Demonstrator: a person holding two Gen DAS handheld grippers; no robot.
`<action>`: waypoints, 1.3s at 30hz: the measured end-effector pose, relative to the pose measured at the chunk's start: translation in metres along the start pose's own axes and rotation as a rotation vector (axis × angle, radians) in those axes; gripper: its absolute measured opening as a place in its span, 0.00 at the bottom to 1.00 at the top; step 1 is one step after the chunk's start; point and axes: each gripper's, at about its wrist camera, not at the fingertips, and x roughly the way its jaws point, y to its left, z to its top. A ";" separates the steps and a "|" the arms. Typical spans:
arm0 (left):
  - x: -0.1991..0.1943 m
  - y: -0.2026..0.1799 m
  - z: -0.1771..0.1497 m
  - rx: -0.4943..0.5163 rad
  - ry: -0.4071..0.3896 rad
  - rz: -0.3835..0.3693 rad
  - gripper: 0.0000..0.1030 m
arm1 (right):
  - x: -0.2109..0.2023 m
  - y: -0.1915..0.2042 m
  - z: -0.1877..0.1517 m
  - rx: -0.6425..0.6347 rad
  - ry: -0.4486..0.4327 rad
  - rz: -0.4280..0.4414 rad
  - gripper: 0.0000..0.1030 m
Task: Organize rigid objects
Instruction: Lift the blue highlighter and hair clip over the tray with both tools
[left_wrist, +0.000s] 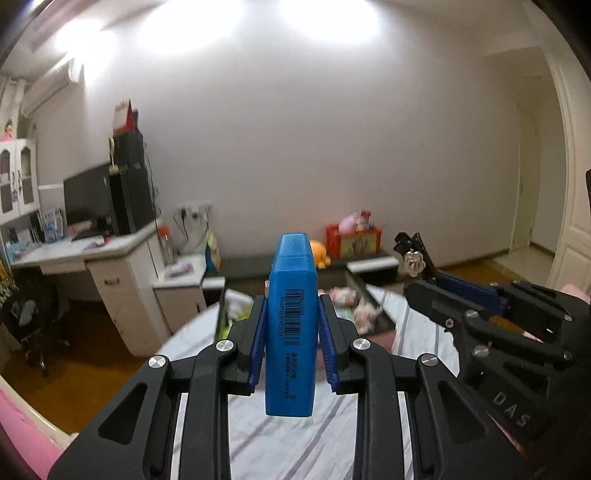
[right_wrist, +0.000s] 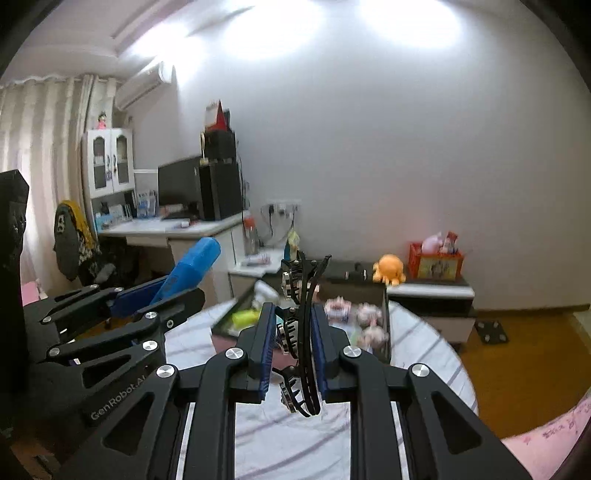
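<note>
Two wrist views over a round table w/ a striped cloth (left_wrist: 288, 443), both grippers raised above it, side by side.

Left side: the left gripper (left_wrist: 291, 332) is pinching a flat blue case (left_wrist: 291, 325) w/ a barcode label. Its blue pads (left_wrist: 258, 332) press on both broad faces, and the case stands upright, sticking out past the fingertips. In the right wrist view the same case (right_wrist: 192, 269) shows tilted up over the table's left part.

Right side: the right gripper (right_wrist: 293, 347) is clamped on a black hair claw clip (right_wrist: 306, 332), held edge-on w/ its teeth pointing left. From the left wrist view the clip (left_wrist: 413, 254) rises above that gripper's tips and has a shiny charm on it.

Beyond both, near the table's far edge, sits a dark open tray (right_wrist: 386, 321) w/ small wrapped items and a yellow-green thing inside. It's likely the drop spot, tho that's a guess.

To do this step well: keep both grips firm, carry each item level, approach the tray from above and clear its rim before lowering. The case pokes far out, so watch its front end. The clip is thin and could twist in the pads.

Room: open air above the table; the two grippers are close together, so stagger them. The table's right edge drops to bare floor; a desk (left_wrist: 74, 254) stands well apart at far left.
</note>
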 end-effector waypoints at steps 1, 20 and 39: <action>-0.006 0.000 0.004 0.001 -0.024 0.005 0.26 | -0.005 0.003 0.005 -0.007 -0.013 0.001 0.18; -0.023 0.007 0.028 0.011 -0.138 0.027 0.26 | -0.015 0.023 0.030 -0.047 -0.120 0.002 0.18; 0.060 0.013 0.043 0.032 -0.127 0.055 0.26 | 0.063 -0.001 0.044 -0.059 -0.080 -0.018 0.18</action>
